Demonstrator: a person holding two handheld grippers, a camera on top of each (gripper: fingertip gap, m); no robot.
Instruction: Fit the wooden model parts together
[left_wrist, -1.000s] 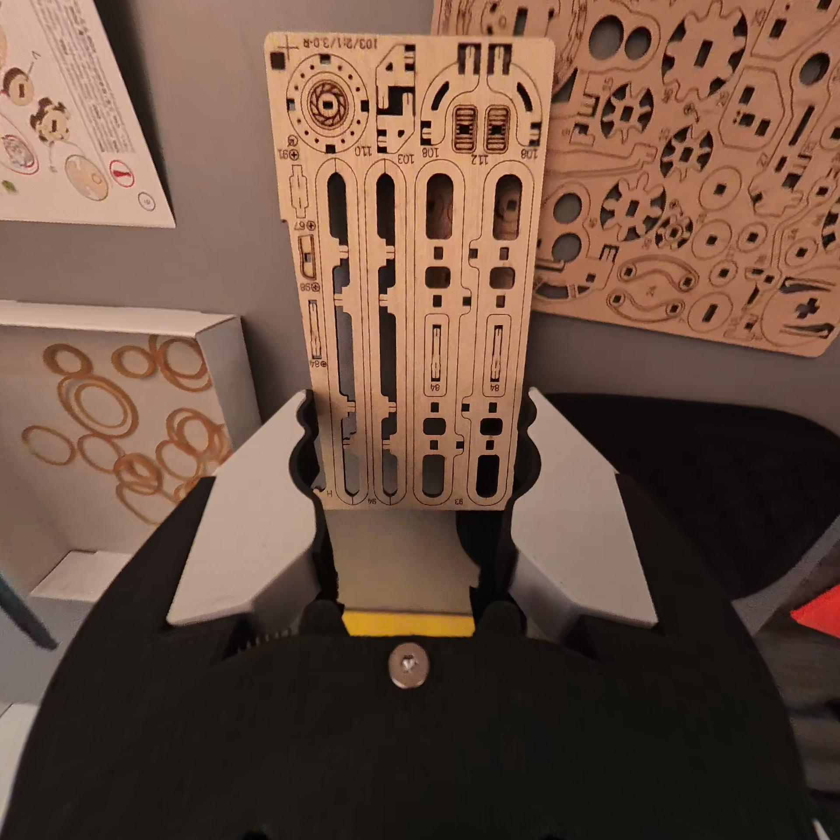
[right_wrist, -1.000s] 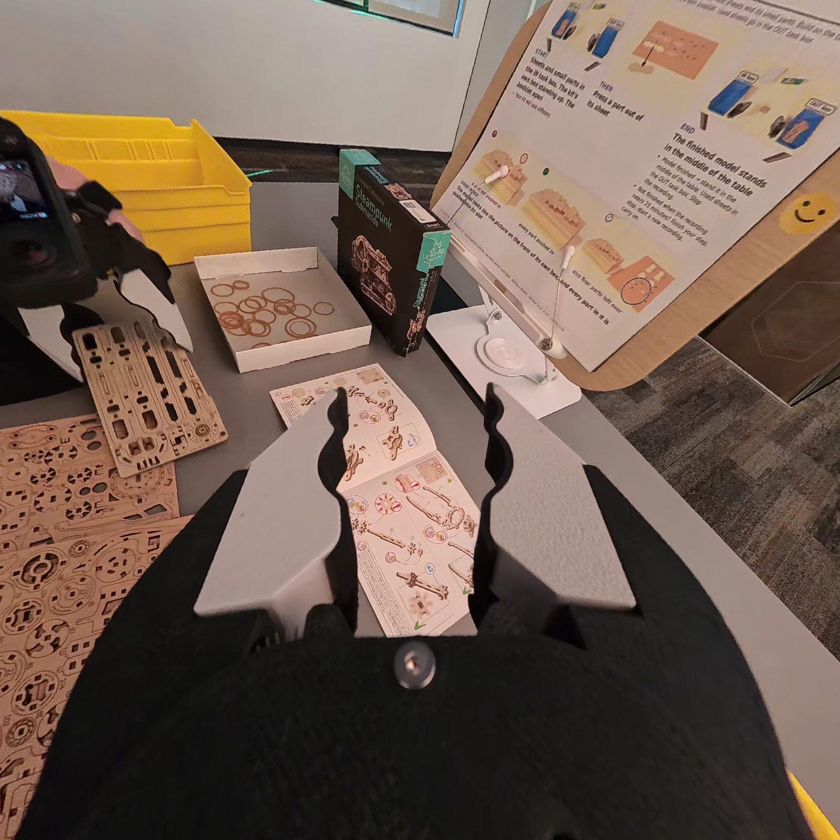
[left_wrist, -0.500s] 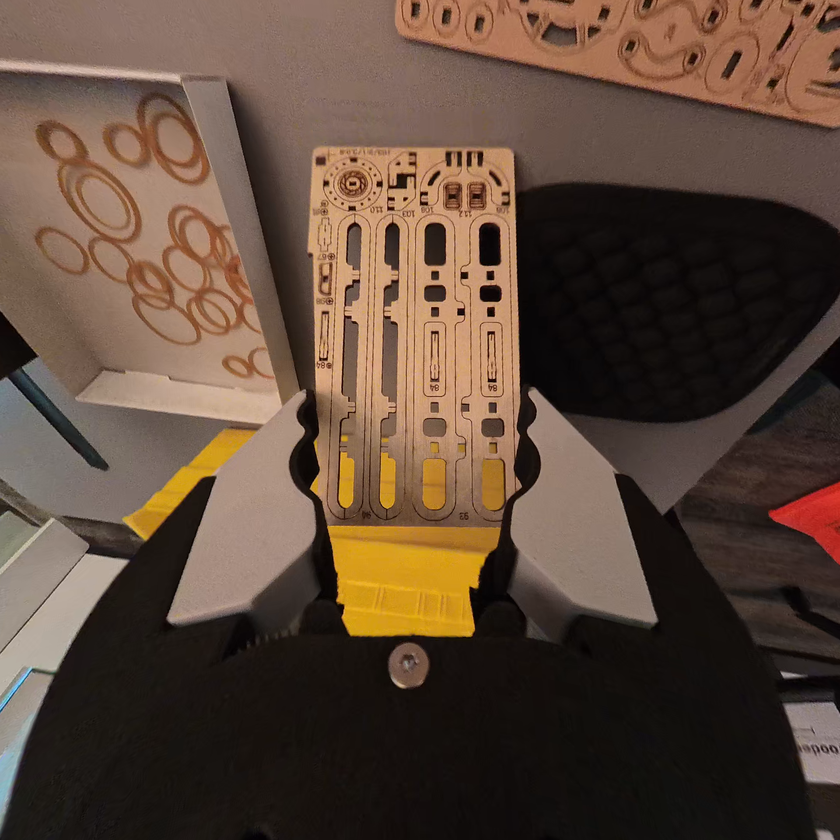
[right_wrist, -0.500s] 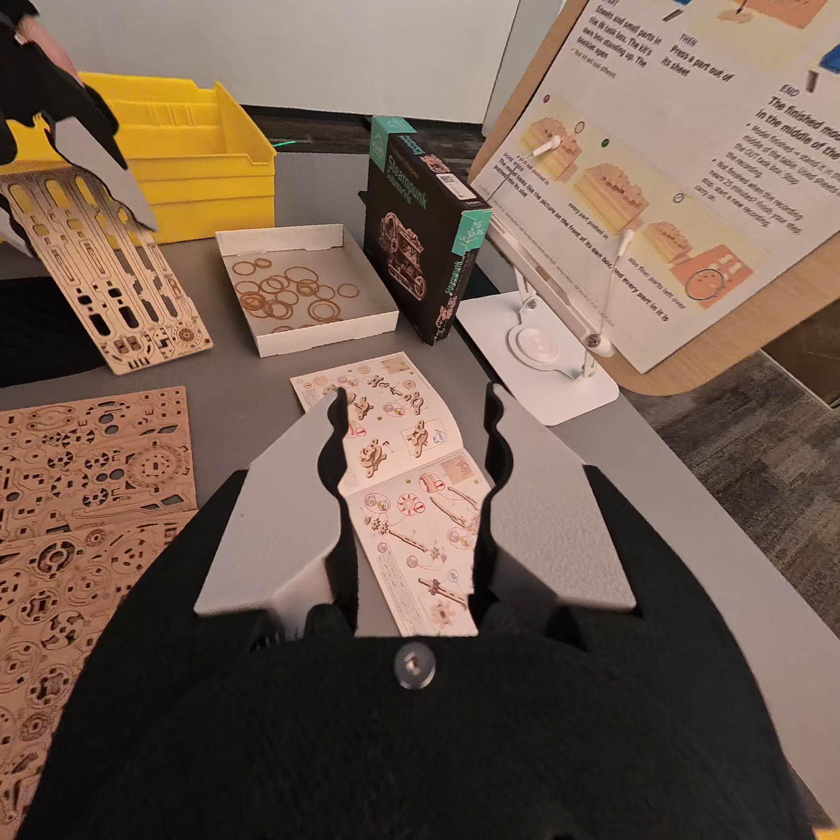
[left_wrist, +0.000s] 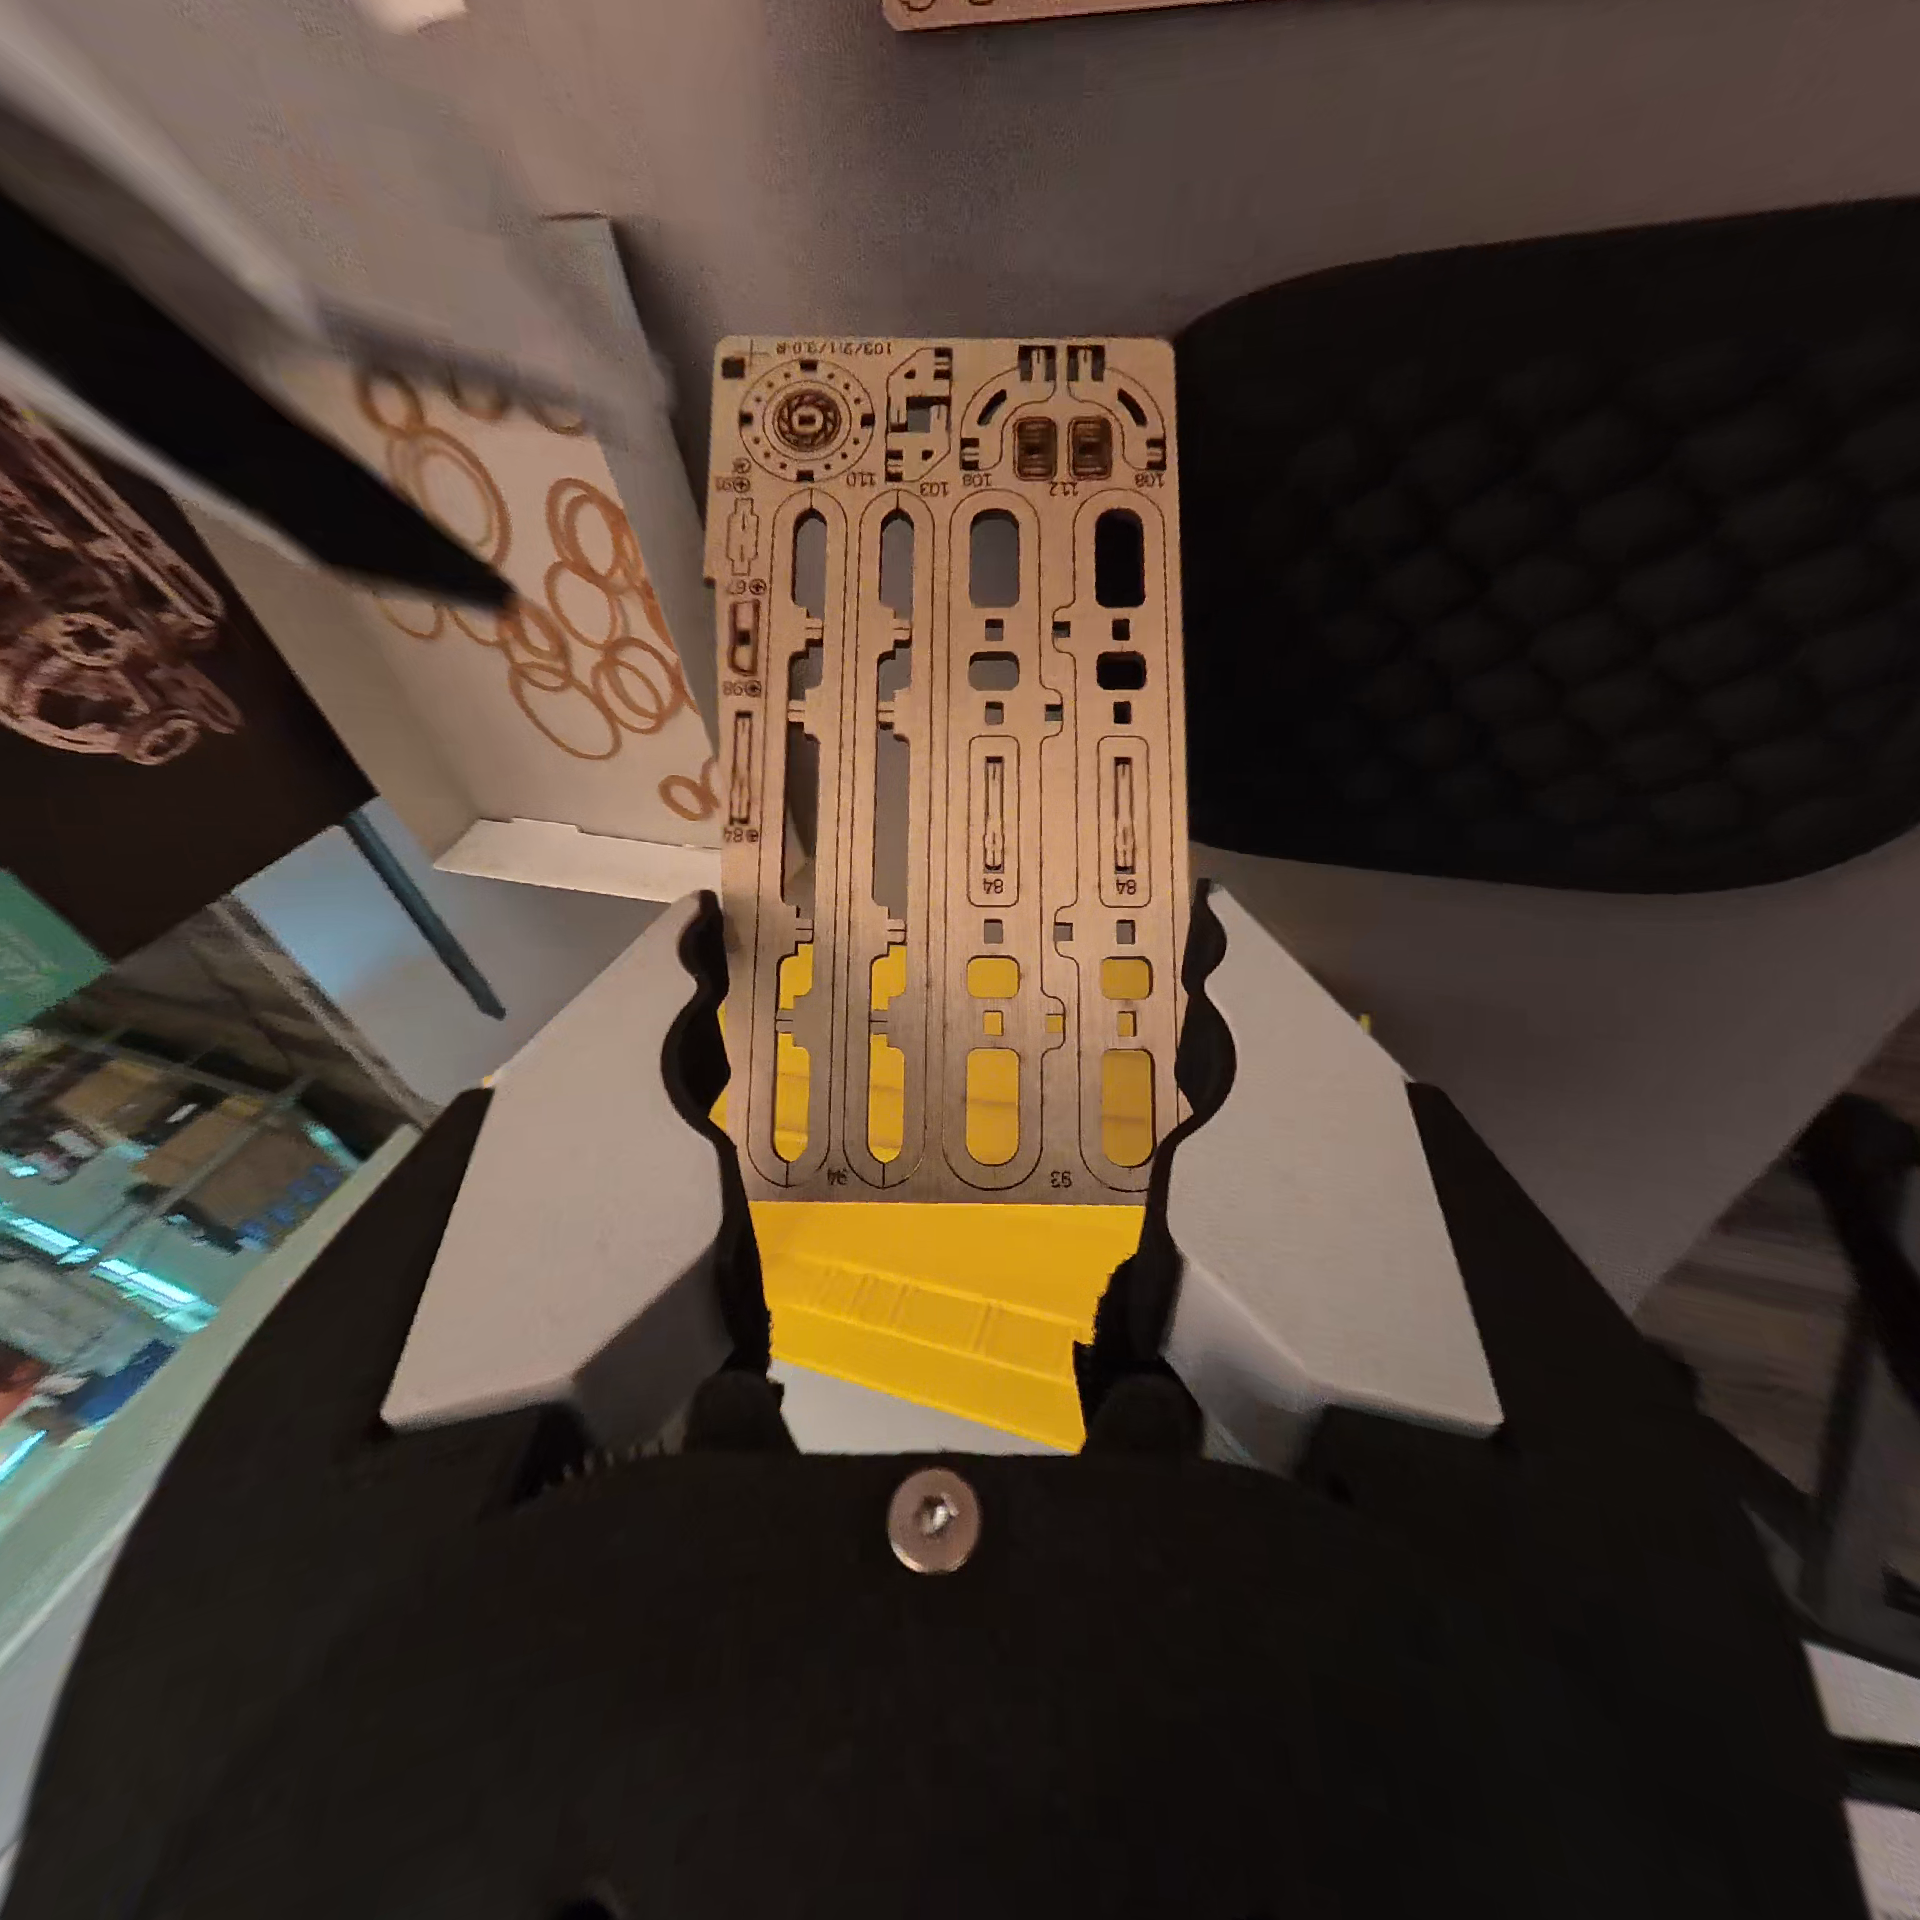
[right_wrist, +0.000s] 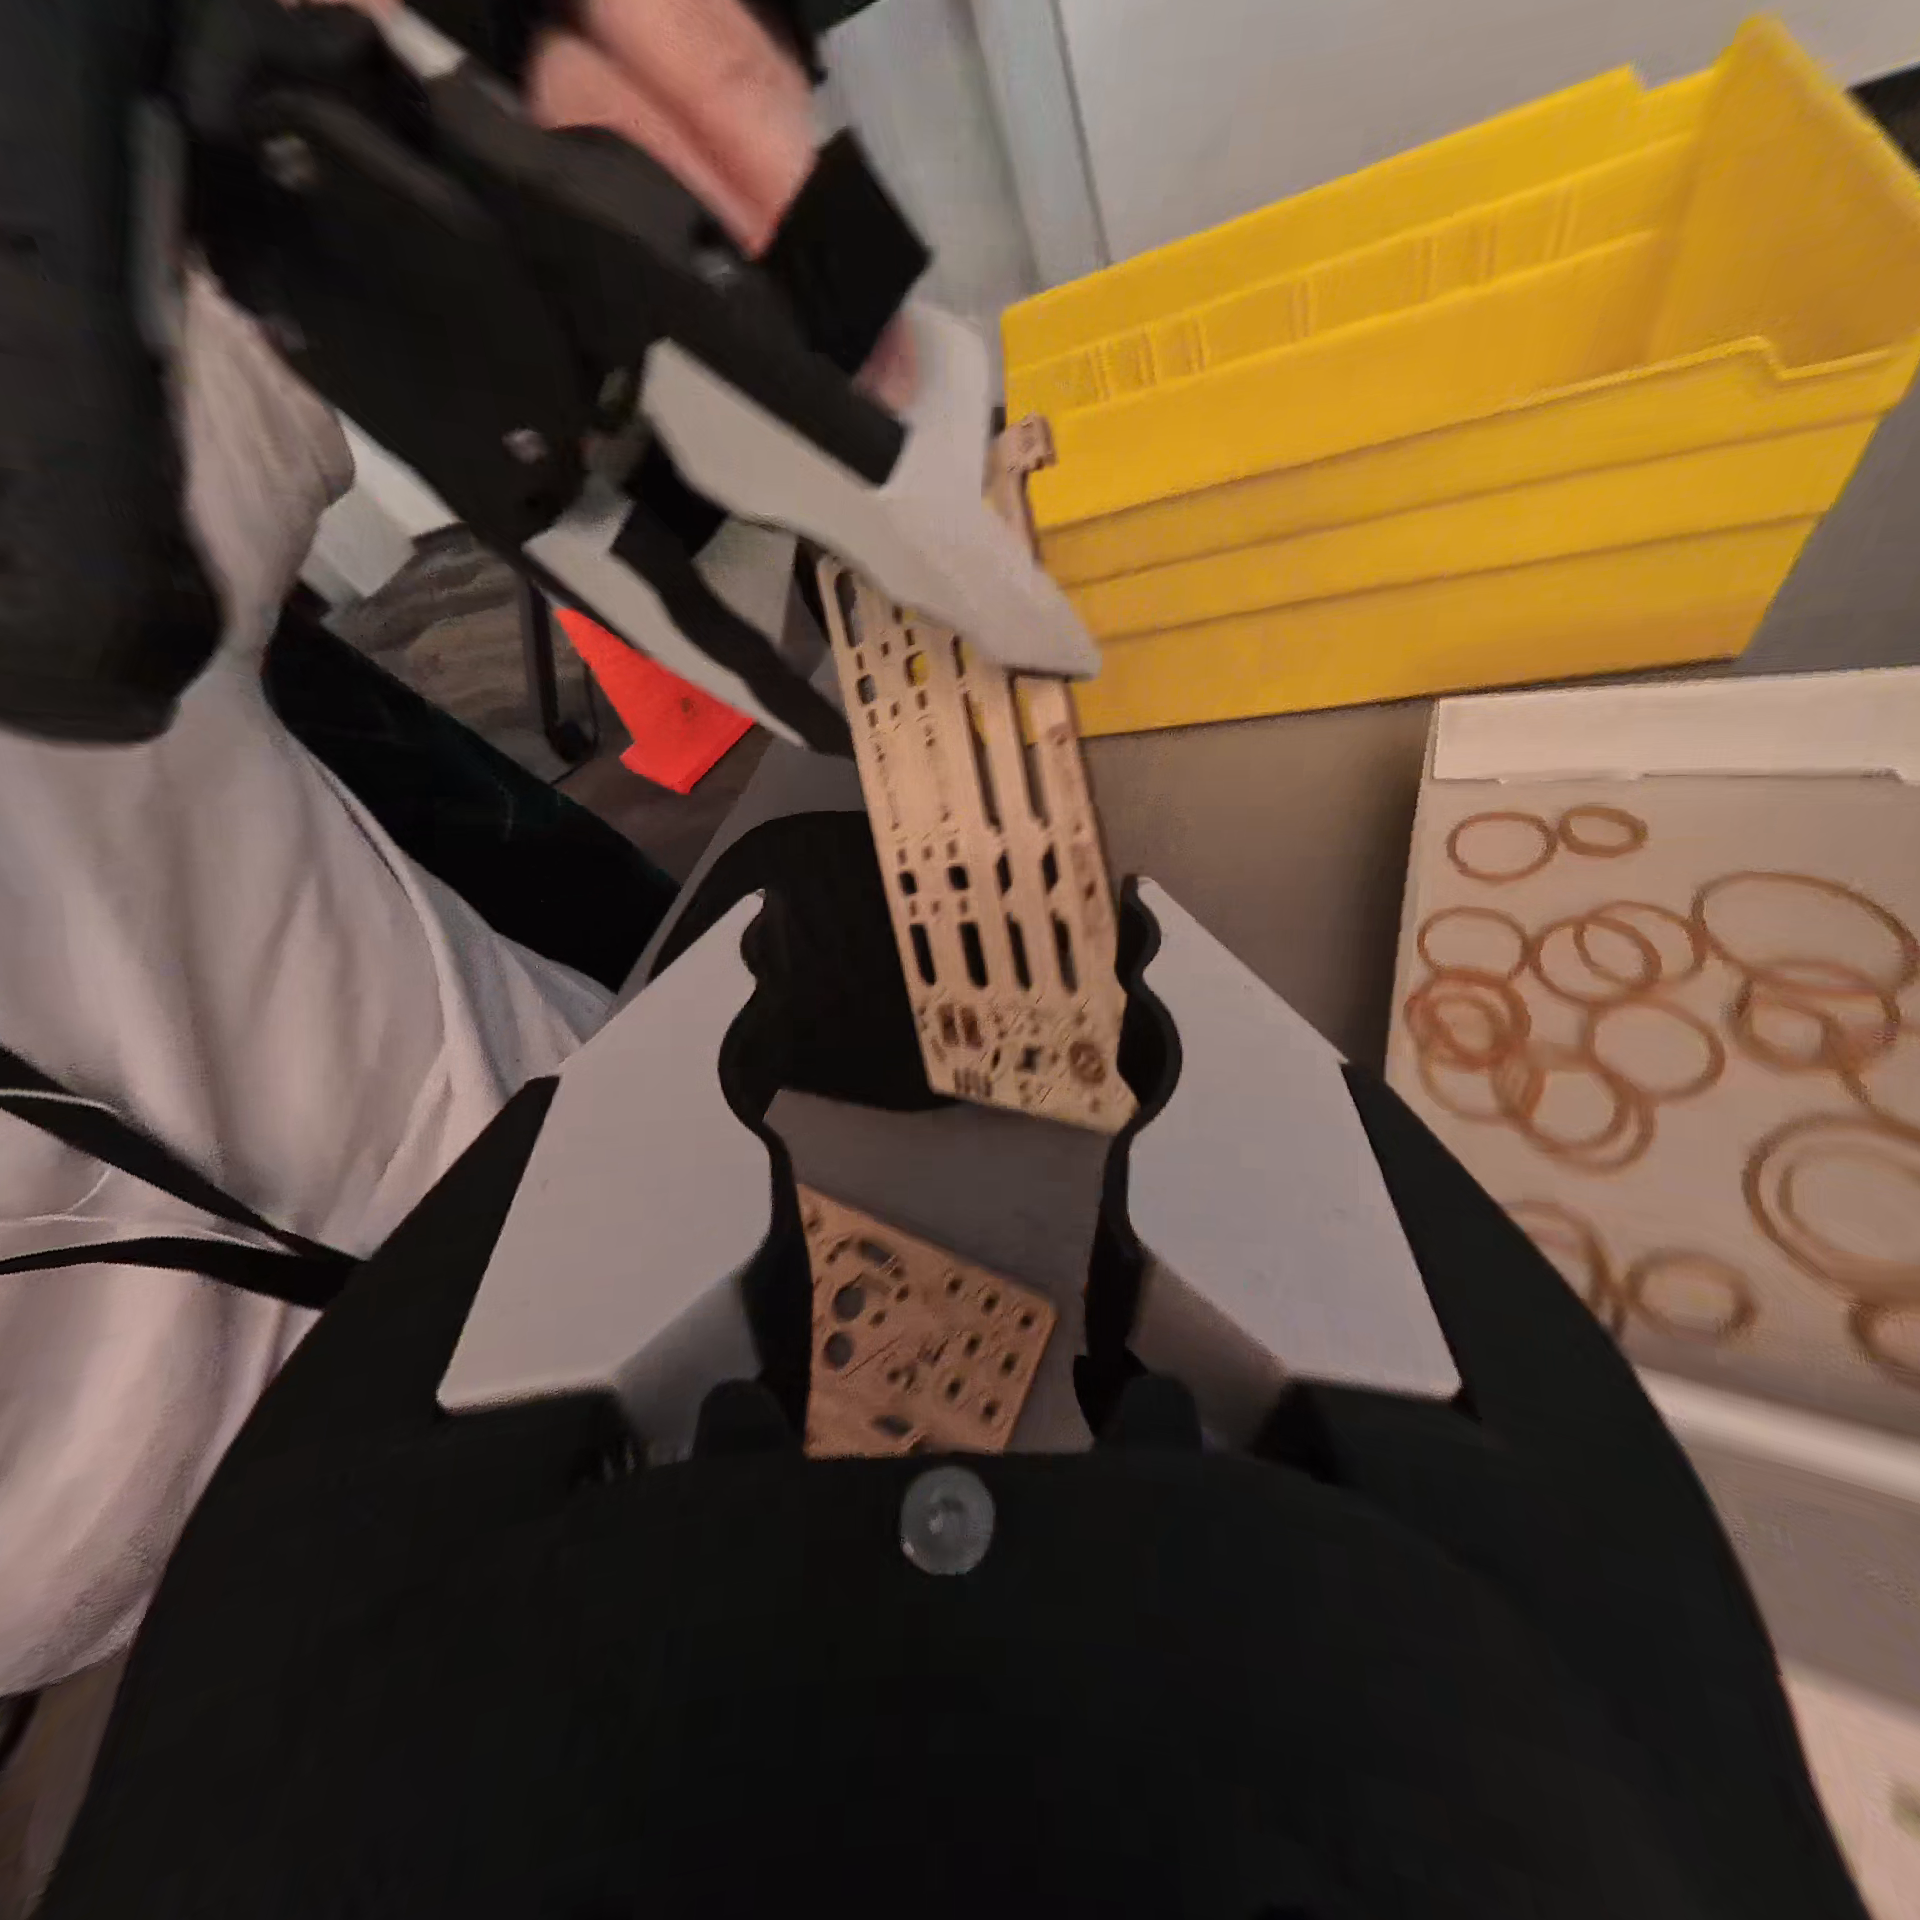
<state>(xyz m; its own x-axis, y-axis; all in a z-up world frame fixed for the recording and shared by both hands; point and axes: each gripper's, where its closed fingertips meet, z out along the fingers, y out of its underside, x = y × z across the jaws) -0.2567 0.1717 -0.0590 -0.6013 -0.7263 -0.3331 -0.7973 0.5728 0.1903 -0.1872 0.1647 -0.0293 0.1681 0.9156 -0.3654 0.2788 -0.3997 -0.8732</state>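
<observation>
Both claws (left_wrist: 951, 1049) (right_wrist: 940, 997) flank sheet (left_wrist: 951, 727).

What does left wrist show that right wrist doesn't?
Left wrist only: the dark kit box at far left and the black mesh chair.

Right wrist only: the left gripper's outside with the hand holding it, the orange cone, and the open right gripper nearing the sheet's lower end.

Both: the wooden parts sheet clamped in the left gripper, the yellow bins, and the white tray of rubber bands.
</observation>
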